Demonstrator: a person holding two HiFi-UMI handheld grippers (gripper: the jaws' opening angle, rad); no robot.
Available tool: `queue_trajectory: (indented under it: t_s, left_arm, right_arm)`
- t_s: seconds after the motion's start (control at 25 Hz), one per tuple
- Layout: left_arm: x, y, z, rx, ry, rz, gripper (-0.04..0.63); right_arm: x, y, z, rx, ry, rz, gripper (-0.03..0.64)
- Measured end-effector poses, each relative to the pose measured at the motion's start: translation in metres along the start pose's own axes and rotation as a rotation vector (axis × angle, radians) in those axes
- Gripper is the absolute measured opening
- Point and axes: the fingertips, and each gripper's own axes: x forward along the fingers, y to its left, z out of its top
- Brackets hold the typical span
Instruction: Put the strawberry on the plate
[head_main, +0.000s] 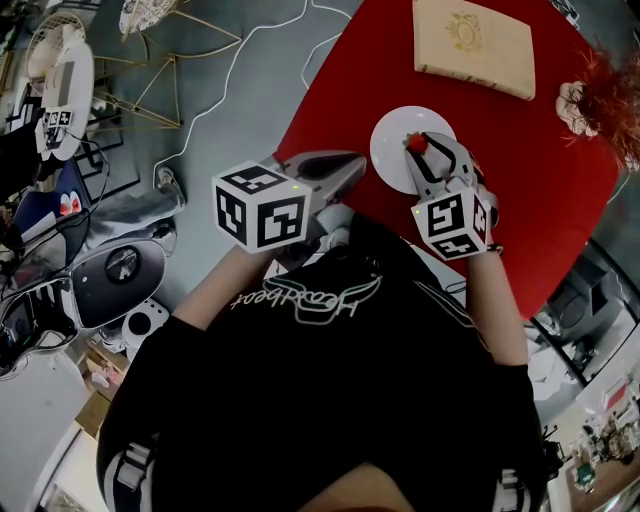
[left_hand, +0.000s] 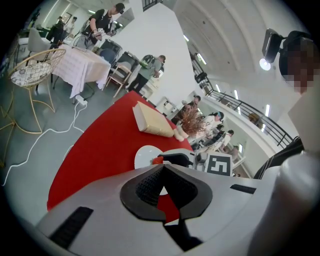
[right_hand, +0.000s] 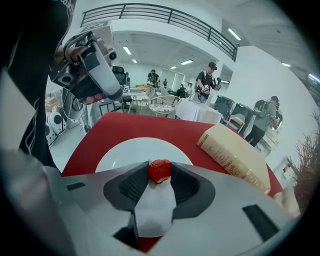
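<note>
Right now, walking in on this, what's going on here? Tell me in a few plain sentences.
A person stands at a red table with a tool in each hand. The right tool pinches a strawberry between its tips and holds it over the white plate, not yet released. The left tool is shut and empty, and it hovers at the table's near edge beside the plate. A cream book lies beyond the plate.

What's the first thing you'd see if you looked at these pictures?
A bright red strawberry, pinched by the right gripper between its fingers just over a white plate. The plate sits on a big red table, with a cream book lying beyond it.
</note>
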Motion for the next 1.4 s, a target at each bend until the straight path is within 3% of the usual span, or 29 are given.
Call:
queue_trajectory:
  t_s: [0.8, 1.4]
  left_arm:
    - [-0.005, -0.002, -0.005, 0.007, 0.0, 0.008, 0.007]
    - [-0.018, -0.013, -0.01, 0.031, -0.009, 0.001, 0.006]
  right_arm:
    - [0.0, 0.001, -0.001, 0.008, -0.005, -0.013, 0.13]
    - [-0.02, 0.005, 0.016, 0.12, -0.07, 0.001, 0.153]
